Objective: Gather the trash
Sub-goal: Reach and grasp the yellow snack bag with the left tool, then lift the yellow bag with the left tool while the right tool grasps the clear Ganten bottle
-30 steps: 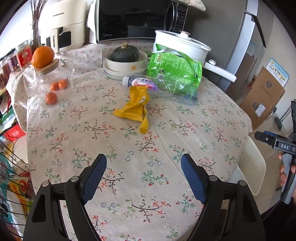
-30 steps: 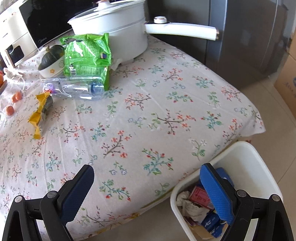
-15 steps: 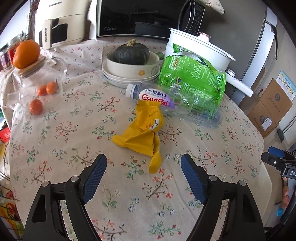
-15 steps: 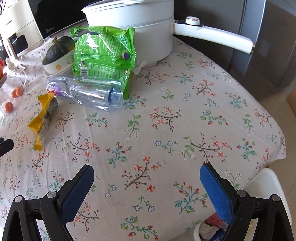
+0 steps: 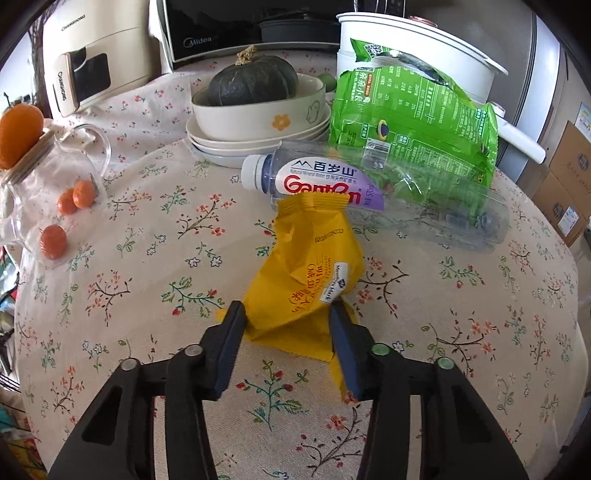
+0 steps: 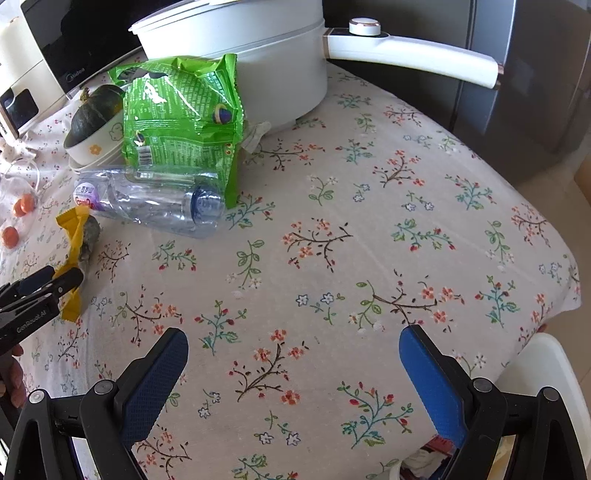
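A crumpled yellow wrapper (image 5: 306, 273) lies on the floral tablecloth (image 5: 147, 258). My left gripper (image 5: 288, 325) has its jaws half closed around the wrapper's near end, touching it on both sides. An empty clear water bottle (image 5: 369, 184) lies behind it, and a green snack bag (image 5: 410, 110) leans on a white pot. My right gripper (image 6: 295, 369) is open and empty above the table's near edge. In the right wrist view the wrapper (image 6: 74, 236), bottle (image 6: 155, 199), green bag (image 6: 181, 122) and left gripper (image 6: 55, 282) show at the left.
A white electric pot (image 6: 240, 55) with a long handle, a bowl with a dark squash (image 5: 255, 96), a glass jar with oranges (image 5: 44, 192) and a microwave (image 5: 240, 26) stand at the back. A white trash bin (image 6: 535, 373) sits below the table's right edge.
My left gripper moved forward onto the yellow wrapper and its jaws closed in around it. My right gripper moved forward over the table, still open.
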A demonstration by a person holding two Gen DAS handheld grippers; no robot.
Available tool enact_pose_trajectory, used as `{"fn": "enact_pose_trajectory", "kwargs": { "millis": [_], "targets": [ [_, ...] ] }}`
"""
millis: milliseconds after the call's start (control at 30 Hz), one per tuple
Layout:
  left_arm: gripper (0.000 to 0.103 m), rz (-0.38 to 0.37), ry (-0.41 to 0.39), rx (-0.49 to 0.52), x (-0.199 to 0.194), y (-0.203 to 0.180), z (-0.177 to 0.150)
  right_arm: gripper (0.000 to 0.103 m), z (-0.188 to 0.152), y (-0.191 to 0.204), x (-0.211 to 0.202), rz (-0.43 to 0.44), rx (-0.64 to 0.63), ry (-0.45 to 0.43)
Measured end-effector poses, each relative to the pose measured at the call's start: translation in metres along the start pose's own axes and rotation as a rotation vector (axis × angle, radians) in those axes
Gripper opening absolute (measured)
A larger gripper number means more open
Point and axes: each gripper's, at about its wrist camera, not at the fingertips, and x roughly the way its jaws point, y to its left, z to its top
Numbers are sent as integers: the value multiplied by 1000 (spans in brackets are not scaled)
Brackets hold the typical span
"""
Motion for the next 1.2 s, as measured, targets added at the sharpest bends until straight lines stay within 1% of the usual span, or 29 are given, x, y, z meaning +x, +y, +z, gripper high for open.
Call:
{"fn": "enact_pose_trajectory", "kwargs": {
  "millis": [33,67,100,133,167,200,400,533,667,767,867,933,1033,1200],
  "targets": [
    [39,-13,1,-10,-1,3,0,95,0,0,0,-2,0,0],
    [24,-15,7,-19,-2,5,0,95,-1,0,-1,-4,-2,-1],
    [15,-5,20,-22,-3,7,-1,95,-1,0,-1,-5,-4,-1],
    [13,-20,27,-34,-4,11,-2,95,-2,0,-1,-6,-7,-1],
    [4,-31,33,-47,-6,14,-3,95,-2,1,-2,-8,-10,-1],
    [1,-29,40,-53,-9,16,-4,95,-3,2,-2,-9,-13,-2],
    [0,-45,42,-105,-44,37,-9,95,-7,19,-4,1,-58,1],
    [0,-67,20,-177,-73,60,-11,95,-2,41,3,-4,-116,26],
    [0,-75,-8,-222,-103,81,-18,95,14,77,7,5,-242,6],
    [0,-84,-11,-270,-119,100,-26,95,26,106,16,5,-339,-10],
    [0,-77,-14,-298,-130,120,-35,95,39,131,31,26,-409,-11],
    [0,-67,-12,-307,-135,132,-42,95,46,146,42,22,-467,-6],
    [0,-41,-5,-308,-136,150,-52,95,57,164,57,-4,-545,-1],
    [0,-49,-5,-335,-139,169,-58,95,76,180,80,-51,-652,21]
  ]
}}
